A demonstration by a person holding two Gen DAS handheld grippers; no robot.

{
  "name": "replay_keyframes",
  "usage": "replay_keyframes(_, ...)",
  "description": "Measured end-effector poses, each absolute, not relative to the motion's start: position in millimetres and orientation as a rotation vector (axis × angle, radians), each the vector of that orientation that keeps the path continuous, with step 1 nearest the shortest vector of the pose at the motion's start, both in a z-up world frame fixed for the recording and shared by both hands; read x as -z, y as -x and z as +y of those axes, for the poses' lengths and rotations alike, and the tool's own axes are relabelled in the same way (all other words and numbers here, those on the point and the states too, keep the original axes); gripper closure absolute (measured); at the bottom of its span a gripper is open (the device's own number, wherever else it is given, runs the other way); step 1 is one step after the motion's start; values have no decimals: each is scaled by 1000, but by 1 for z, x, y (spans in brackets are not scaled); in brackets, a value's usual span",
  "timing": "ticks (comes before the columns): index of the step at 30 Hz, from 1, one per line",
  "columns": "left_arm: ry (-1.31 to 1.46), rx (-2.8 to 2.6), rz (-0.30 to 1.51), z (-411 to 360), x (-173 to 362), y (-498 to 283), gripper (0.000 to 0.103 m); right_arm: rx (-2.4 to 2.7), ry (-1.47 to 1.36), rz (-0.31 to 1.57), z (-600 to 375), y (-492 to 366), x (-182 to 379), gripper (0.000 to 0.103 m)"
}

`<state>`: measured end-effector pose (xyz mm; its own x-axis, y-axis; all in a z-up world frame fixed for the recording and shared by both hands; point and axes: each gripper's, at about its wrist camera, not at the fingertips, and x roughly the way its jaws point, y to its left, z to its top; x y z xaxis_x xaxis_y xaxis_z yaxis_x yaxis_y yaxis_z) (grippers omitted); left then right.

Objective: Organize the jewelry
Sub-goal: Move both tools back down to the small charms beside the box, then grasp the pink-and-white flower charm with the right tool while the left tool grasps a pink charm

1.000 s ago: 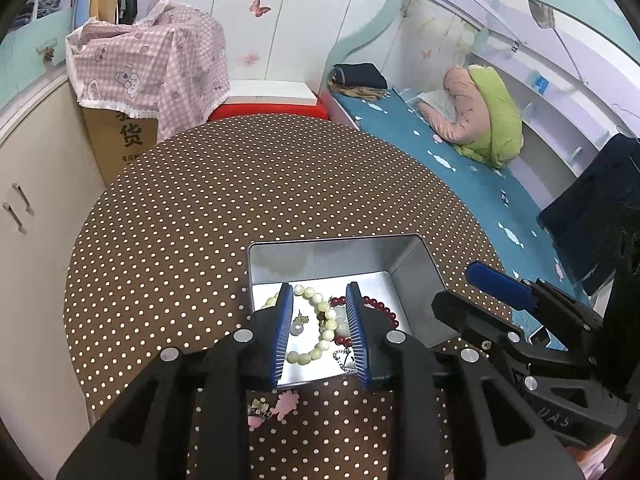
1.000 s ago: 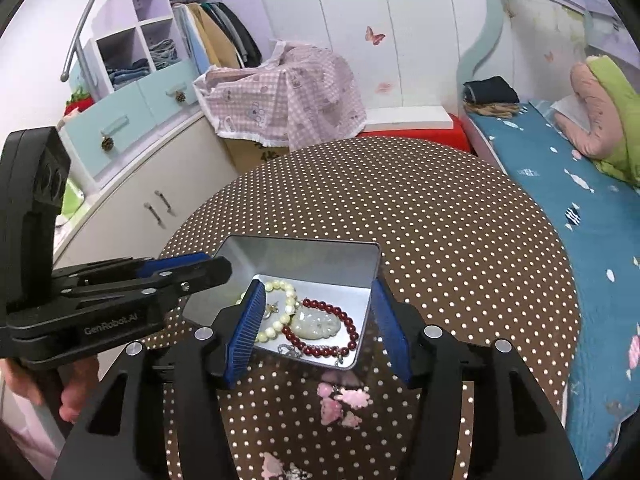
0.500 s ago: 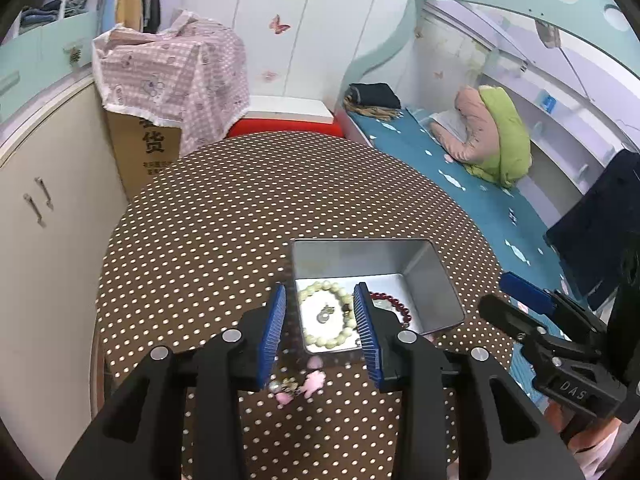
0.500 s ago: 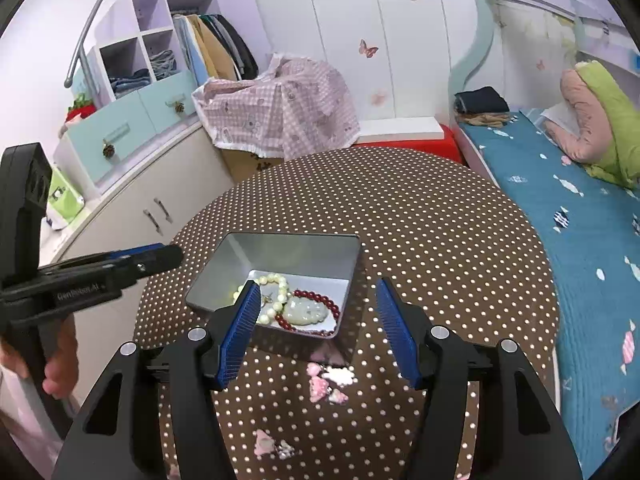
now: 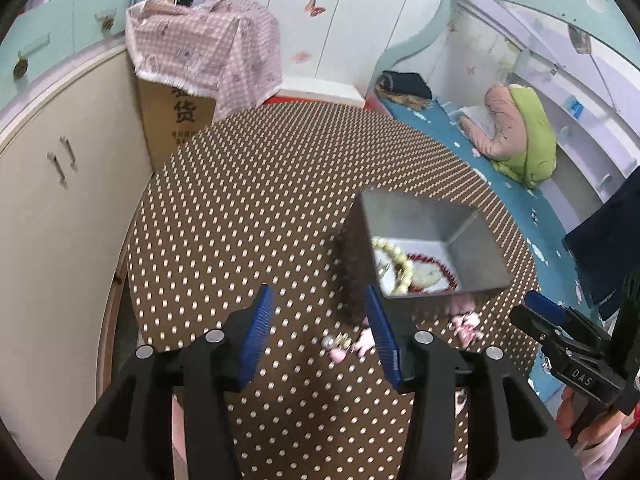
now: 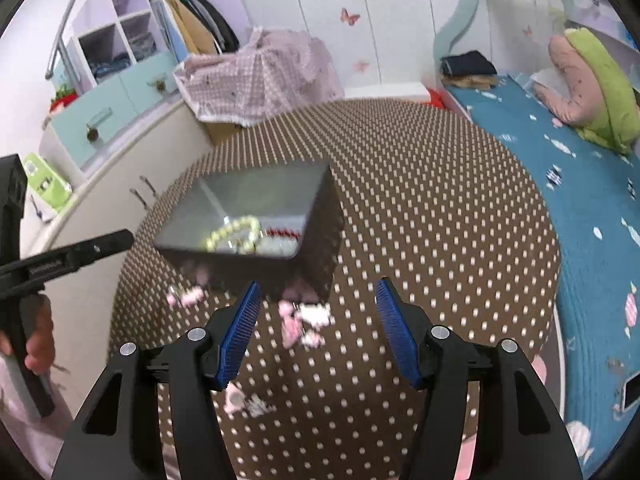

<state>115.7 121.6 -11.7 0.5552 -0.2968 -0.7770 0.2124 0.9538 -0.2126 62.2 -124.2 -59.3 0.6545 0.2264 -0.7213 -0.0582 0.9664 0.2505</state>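
On the round worktop [image 5: 248, 216], a square metal tin [image 5: 472, 240] stands beyond and to the right of the left claw [image 5: 320, 336], whose jaws are opening with nothing pinched between them. A small pearl-and-pink trinket [image 5: 340, 346] lies on the cloth just inside its right pad. The right claw [image 6: 318, 332] is spread wide and empty, with pink hair clips [image 6: 300, 320] lying between its blue ribbed pads, just in front of the tin [image 6: 256, 196]. Inside the tin lie a pale green bead bracelet [image 5: 394, 264], a dark red bead bracelet [image 5: 432, 264] and a pale carved pendant [image 5: 426, 274] (blurred in both views). The cloth is brown with cream dots. Past the tin, a bed [image 6: 560, 184] has a blue sheet.
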Motion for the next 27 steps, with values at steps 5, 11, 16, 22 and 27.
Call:
replay_keyframes(5,104,312,984,122,28,-114,56,-198,-198,888,-116,-57,74,44)
replay_keyframes(11,93,338,1038,112,45,-112,56,-218,-184,922,-99,-58,84,45)
replay_keyframes(16,83,357,1058,101,52,-108,56,-217,-183,973,-91,-63,96,55)
replay_keyframes(22,48,369,1083,85,58,-107,58,-192,-177,973,-88,-64,100,67)
replay_keyframes(27,25,385,1118,74,69,-109,77,-177,-183,971,-93,-65,101,75)
